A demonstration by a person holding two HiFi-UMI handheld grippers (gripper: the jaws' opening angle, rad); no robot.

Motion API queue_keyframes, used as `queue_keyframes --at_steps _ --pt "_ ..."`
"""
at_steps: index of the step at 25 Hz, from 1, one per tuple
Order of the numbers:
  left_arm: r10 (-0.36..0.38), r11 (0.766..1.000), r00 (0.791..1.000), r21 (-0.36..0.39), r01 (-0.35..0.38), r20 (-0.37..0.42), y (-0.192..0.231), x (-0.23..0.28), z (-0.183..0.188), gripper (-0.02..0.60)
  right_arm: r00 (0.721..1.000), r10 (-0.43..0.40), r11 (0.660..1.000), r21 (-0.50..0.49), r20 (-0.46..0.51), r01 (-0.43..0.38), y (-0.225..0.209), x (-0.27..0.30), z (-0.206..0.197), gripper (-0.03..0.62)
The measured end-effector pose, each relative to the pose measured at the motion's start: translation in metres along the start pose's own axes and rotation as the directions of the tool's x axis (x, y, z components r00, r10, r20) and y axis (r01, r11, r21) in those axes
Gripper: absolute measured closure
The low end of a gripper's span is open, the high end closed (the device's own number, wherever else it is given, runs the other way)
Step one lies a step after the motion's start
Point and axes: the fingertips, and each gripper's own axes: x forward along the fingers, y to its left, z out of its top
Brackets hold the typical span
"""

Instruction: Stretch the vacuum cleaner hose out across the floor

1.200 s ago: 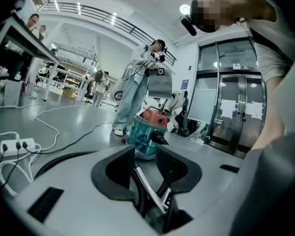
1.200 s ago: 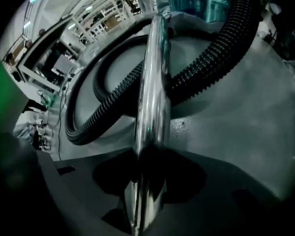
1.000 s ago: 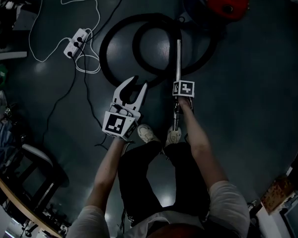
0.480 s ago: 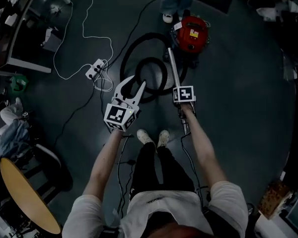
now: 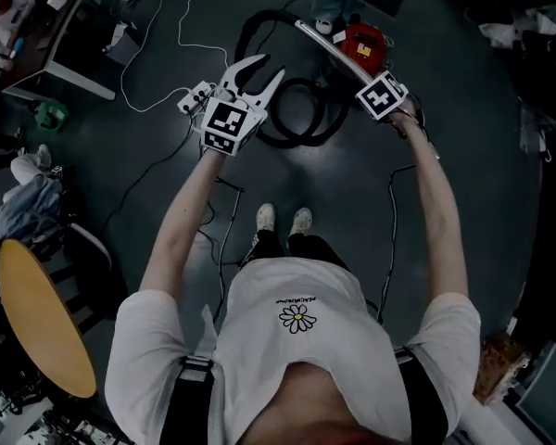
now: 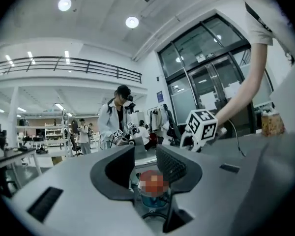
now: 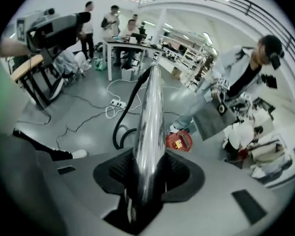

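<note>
A person in a white T-shirt stands on a dark floor with both arms stretched forward. The left gripper is held up with its jaws apart and nothing between them. The right gripper grips a metal tube that slants away to the far left. Below, a black hose lies coiled in loops beside a red vacuum cleaner. A white power strip lies left of the coil. A round yellow table stands at the near left.

Black hose coiled on floor beside red vacuum, chrome wand aloft in right claw.
</note>
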Motion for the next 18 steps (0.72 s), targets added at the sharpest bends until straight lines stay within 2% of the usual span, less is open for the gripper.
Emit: queue_keyframes --at_steps 2,4,7,10,14,18 --pt "-0.052 0.994 0.998 0.092 0.056 -0.042 -0.007 -0.007 -0.002 0.429 0.999 0.005 0.993 -0.12 0.044 0.0 0.011 -0.023 0.014 0.43" --pt "-0.09 0.984 0.994 0.146 0.098 -0.062 -0.014 -0.011 -0.006 0.393 0.997 0.028 0.972 -0.234 0.073 -0.011 0.022 -0.042 0.024 0.43" --pt "-0.104 0.983 0.994 0.15 0.109 -0.037 -0.016 -0.019 -0.006 0.371 0.998 0.028 0.923 -0.384 0.048 -0.007 0.03 -0.074 0.025 0.43" --pt "-0.088 0.985 0.996 0.148 0.088 -0.009 -0.013 -0.035 -0.001 0.371 0.999 0.017 0.852 -0.523 0.043 0.009 0.037 -0.104 0.029 0.43" --pt "-0.105 0.98 0.994 0.168 0.102 0.007 -0.02 -0.053 0.011 0.371 0.998 -0.034 0.777 -0.626 0.061 0.065 0.033 -0.148 0.036 0.43" --pt "-0.108 0.954 0.993 0.275 0.117 -0.047 -0.024 -0.073 -0.001 0.371 0.992 -0.082 0.695 -0.708 0.092 0.123 0.04 -0.182 0.049 0.43"
